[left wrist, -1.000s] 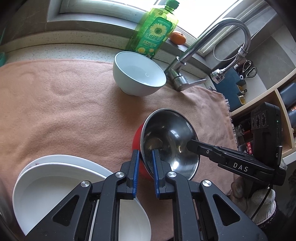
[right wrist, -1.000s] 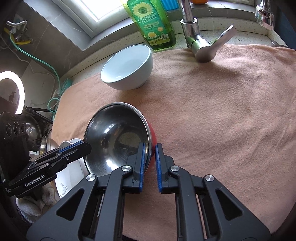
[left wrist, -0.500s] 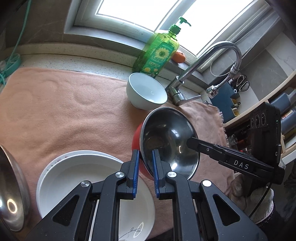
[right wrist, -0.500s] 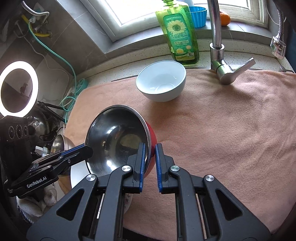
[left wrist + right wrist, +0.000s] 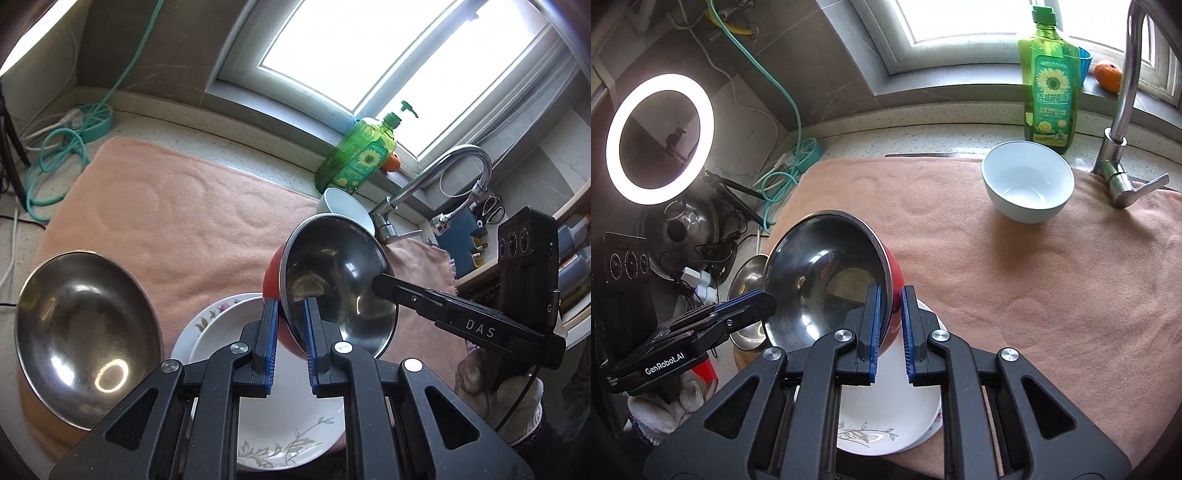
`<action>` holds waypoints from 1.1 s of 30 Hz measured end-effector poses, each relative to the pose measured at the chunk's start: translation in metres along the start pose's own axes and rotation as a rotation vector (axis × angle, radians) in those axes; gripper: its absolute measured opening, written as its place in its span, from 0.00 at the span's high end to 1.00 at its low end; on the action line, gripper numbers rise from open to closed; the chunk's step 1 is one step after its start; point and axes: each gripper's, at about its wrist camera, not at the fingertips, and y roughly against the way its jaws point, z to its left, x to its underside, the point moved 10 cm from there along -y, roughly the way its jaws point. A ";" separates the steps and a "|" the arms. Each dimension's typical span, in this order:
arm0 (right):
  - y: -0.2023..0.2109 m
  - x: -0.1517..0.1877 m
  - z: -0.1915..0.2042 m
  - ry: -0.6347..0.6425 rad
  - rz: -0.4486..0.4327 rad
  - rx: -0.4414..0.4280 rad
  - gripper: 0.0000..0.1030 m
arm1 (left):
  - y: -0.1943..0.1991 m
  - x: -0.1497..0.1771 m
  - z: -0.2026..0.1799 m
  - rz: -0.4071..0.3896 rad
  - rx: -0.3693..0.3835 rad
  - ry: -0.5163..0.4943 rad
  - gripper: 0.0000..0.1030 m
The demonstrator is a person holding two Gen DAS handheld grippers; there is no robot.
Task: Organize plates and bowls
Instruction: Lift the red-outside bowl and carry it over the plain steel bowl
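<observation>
A steel bowl with a red outside hangs tilted in the air, held by its rim from two sides. My left gripper is shut on the near rim in the left wrist view. On the opposite rim my right gripper is shut too. Below the bowl lie stacked white plates with a floral print. A larger steel bowl stands left of the plates. Near the faucet sits a white bowl.
A peach towel covers the counter. A green soap bottle, an orange and a faucet stand at the back by the window. A ring light, cables and a pot lid crowd the left side.
Both grippers have risen and carried the red steel bowl leftward, away from the white bowl and over the stacked plates. The large steel bowl has come into view.
</observation>
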 end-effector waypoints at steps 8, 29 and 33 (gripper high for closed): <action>-0.022 0.003 0.055 0.066 0.026 -0.042 0.89 | 0.036 0.003 0.045 -0.041 -0.045 0.056 0.88; -0.089 0.022 0.136 0.192 0.123 -0.049 0.89 | 0.075 0.018 0.131 -0.059 -0.133 0.158 0.88; -0.103 0.028 0.140 0.206 0.146 -0.039 0.89 | 0.073 0.022 0.142 -0.046 -0.147 0.165 0.88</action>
